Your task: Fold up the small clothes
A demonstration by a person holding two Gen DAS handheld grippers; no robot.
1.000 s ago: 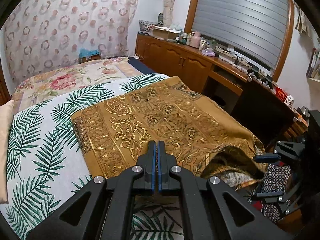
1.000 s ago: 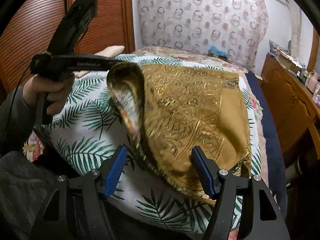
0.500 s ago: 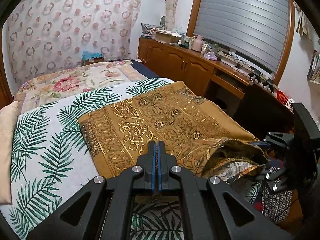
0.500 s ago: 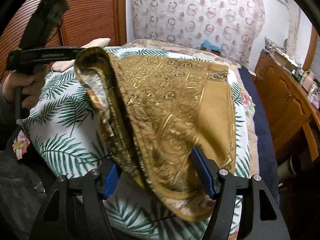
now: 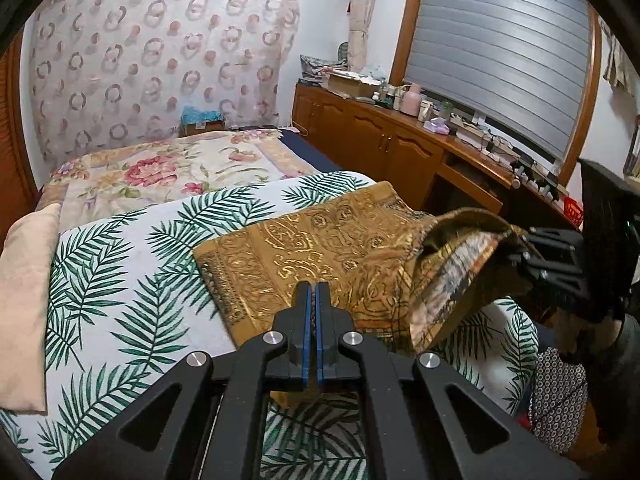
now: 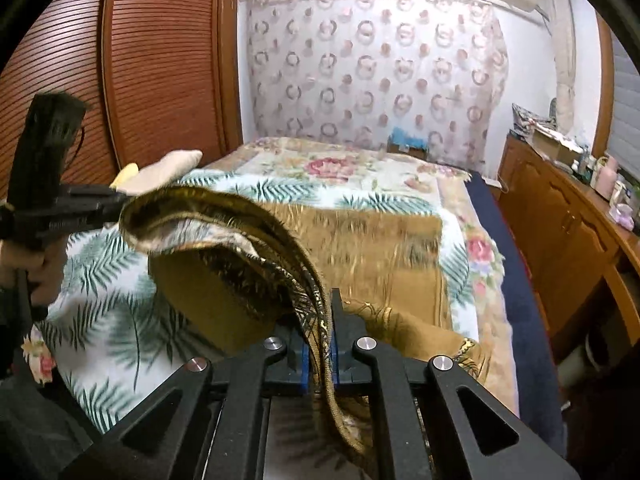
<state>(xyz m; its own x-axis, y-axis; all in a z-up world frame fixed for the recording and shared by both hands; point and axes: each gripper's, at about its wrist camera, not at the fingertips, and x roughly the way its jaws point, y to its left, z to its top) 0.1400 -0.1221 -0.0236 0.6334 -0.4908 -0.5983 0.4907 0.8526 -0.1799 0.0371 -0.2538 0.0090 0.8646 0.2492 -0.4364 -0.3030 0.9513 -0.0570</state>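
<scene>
A golden-brown patterned cloth [image 5: 320, 240] [image 6: 380, 248] lies spread on the bed, and its near edge is lifted off the sheet between the two grippers. My left gripper [image 5: 312, 296] is shut. In the right wrist view, the left gripper [image 6: 120, 204] pinches one raised corner of the cloth. My right gripper [image 6: 320, 320] has its jaws closing, and the blue pads press on the cloth's edge that runs between them. From the left wrist view the right gripper [image 5: 524, 240] holds the other raised end, and the cloth sags between the two.
The bed carries a palm-leaf sheet [image 5: 140, 248], a floral blanket [image 5: 160, 168] farther back and a beige pillow [image 5: 24, 280] at the left. A cluttered wooden cabinet [image 5: 380, 140] runs along the right. A slatted wardrobe door [image 6: 140, 80] stands at the left. A dotted garment [image 5: 556, 400] lies beside the bed.
My right gripper's jaws, wide apart before, have shut on the cloth's edge. Both grippers have risen and lifted the near edge higher off the bed.
</scene>
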